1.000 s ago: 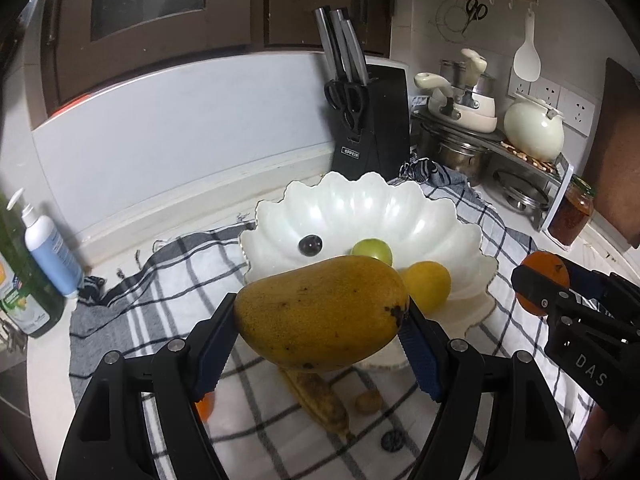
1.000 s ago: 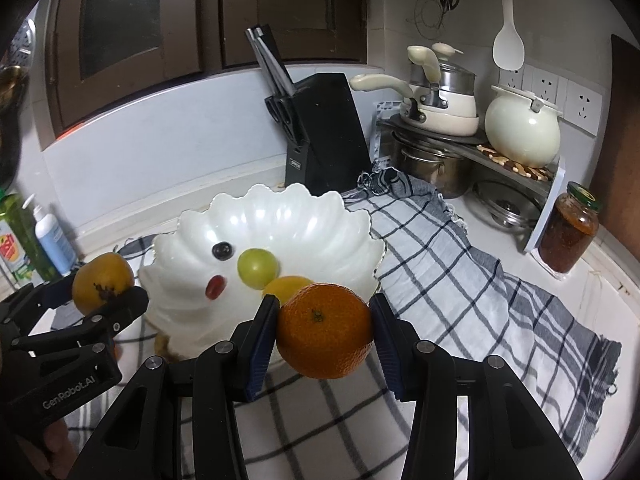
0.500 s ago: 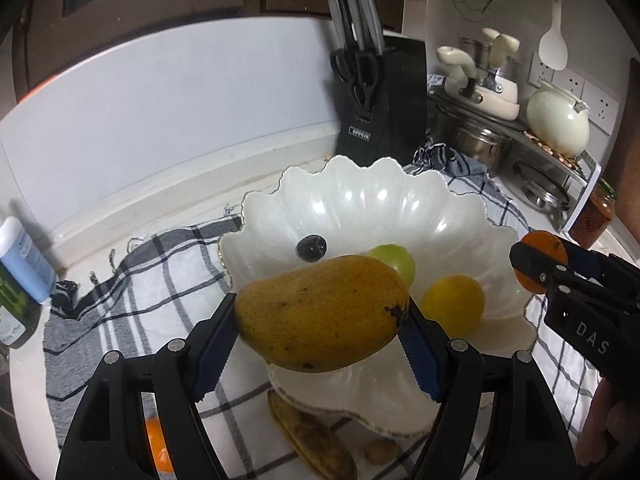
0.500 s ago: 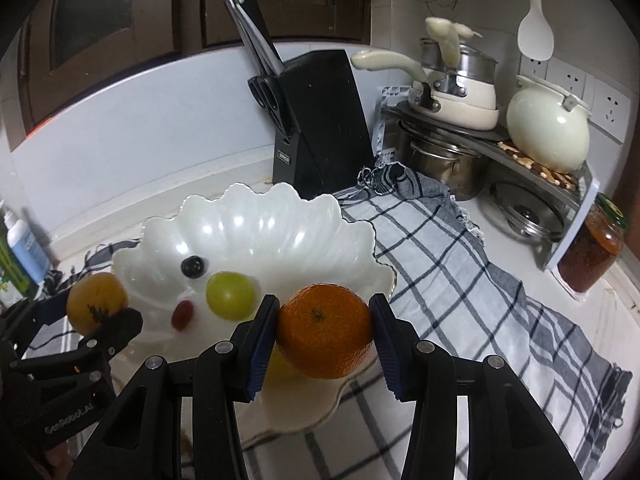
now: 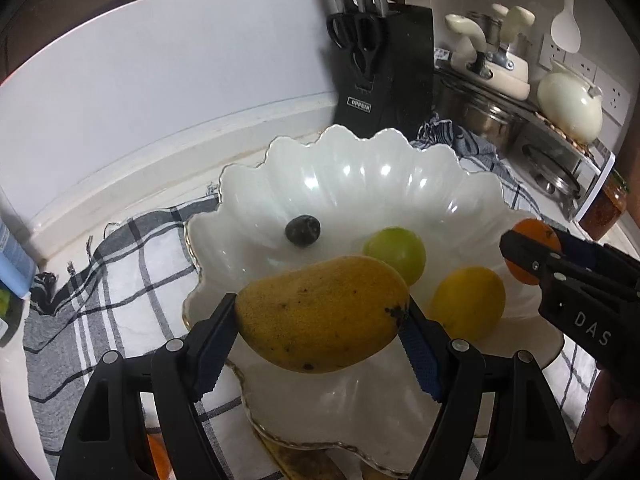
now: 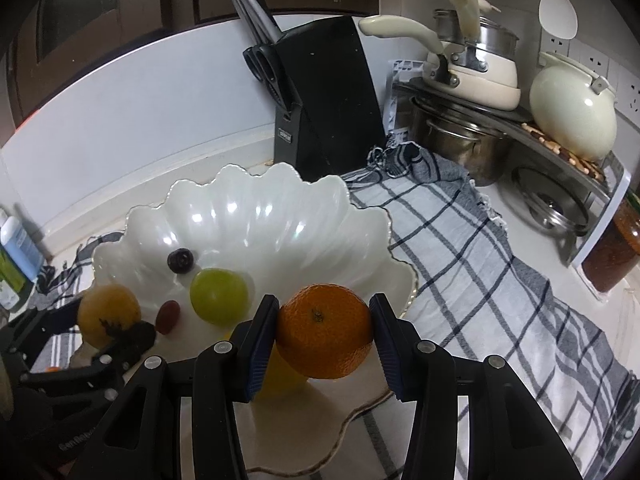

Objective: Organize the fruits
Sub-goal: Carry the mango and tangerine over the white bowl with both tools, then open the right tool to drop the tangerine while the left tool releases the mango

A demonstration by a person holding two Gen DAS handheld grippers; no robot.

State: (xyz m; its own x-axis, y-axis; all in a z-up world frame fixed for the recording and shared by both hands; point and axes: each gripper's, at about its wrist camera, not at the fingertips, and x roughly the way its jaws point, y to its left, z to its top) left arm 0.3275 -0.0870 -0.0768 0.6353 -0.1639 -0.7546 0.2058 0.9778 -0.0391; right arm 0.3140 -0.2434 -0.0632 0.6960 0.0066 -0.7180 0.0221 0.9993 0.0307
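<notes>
My left gripper (image 5: 320,320) is shut on a yellow mango (image 5: 320,314), held above the near part of a white scalloped bowl (image 5: 360,168). In the bowl lie a dark plum (image 5: 303,230), a green round fruit (image 5: 394,254) and a yellow fruit (image 5: 468,302). My right gripper (image 6: 324,330) is shut on an orange (image 6: 324,330) over the bowl (image 6: 256,208) at its near right rim. A small red fruit (image 6: 168,316) also lies in the bowl. The right gripper (image 5: 532,258) with its orange shows at the right of the left wrist view, and the mango (image 6: 108,314) at the left of the right wrist view.
A checked cloth (image 6: 480,264) covers the counter under the bowl. A black knife block (image 6: 324,96) stands behind it, pots and a cream kettle (image 6: 572,108) on a rack at the right, a jar (image 6: 612,256) beside it. Bottles (image 6: 18,248) stand at the far left. A banana (image 5: 296,464) lies below the bowl's near rim.
Both grippers have moved forward and down toward the bowl, each still holding its fruit. The bowl now fills more of both views.
</notes>
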